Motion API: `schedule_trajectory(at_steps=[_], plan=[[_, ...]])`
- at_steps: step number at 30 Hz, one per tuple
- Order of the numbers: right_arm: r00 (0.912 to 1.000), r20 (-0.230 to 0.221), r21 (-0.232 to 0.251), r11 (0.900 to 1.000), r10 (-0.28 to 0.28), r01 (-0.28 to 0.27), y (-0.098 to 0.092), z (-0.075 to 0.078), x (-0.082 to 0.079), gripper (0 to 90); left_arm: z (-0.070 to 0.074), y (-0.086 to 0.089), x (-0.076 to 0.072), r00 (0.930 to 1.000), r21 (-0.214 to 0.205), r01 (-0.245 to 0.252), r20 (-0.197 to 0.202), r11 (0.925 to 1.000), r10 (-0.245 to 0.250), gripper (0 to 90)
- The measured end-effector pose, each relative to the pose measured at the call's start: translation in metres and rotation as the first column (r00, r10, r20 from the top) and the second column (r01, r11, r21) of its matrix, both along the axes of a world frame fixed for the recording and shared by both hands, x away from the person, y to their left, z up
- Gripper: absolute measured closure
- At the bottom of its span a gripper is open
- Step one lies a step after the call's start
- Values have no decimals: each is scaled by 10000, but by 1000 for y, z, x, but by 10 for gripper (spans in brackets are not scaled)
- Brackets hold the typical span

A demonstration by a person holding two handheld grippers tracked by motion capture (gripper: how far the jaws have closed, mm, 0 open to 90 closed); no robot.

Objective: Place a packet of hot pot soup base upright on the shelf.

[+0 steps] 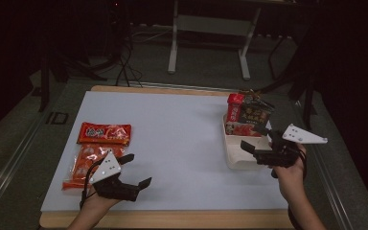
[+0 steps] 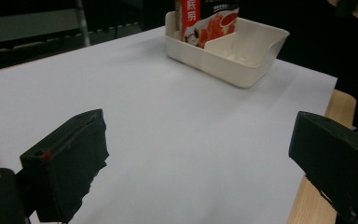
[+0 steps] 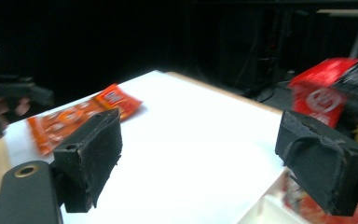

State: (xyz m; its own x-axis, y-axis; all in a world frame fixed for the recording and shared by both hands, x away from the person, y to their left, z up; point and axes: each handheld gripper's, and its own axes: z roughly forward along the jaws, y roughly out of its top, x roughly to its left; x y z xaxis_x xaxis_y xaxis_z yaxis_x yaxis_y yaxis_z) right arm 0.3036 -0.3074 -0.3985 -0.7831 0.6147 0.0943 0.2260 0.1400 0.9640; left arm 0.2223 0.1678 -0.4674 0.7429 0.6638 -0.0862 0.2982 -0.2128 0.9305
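Near left: left gripper (image 1: 135, 170), jaws spread wide, empty, beside two red snack packets (image 1: 98, 146). Right gripper (image 1: 255, 138), jaws spread, nothing between, over white tray (image 1: 233, 158); packets (image 1: 247, 115) stand upright at its far end.

In the left gripper view, the upright snack packets (image 2: 208, 21) in the white tray (image 2: 242, 56) at twelve o'clock are cut off by the top edge. In the right gripper view, the red packet (image 3: 324, 95) at three o'clock is motion-blurred, its print unreadable. The orange packets (image 3: 70, 123) at nine o'clock are smeared too. The far hand (image 3: 0, 109) at nine o'clock is cropped.
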Motion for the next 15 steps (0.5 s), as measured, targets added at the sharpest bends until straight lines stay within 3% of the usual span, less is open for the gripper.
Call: schedule_trajectory(at_steps=[5,10,15], plan=[[9993,-68,-407,9985,372,-374,11,-14,-15,144,-2,13,-3,9992,-3,-406,-46,9992,406,67],[9977,8,-256,9974,679,-679,16,-20,-17,156,-1,29,-6,9968,60,-796,-3,9968,796,130],[9951,229,-223,9952,958,-953,20,-22,-15,177,-2,50,-6,9895,185,-1425,-204,9896,1428,165]])
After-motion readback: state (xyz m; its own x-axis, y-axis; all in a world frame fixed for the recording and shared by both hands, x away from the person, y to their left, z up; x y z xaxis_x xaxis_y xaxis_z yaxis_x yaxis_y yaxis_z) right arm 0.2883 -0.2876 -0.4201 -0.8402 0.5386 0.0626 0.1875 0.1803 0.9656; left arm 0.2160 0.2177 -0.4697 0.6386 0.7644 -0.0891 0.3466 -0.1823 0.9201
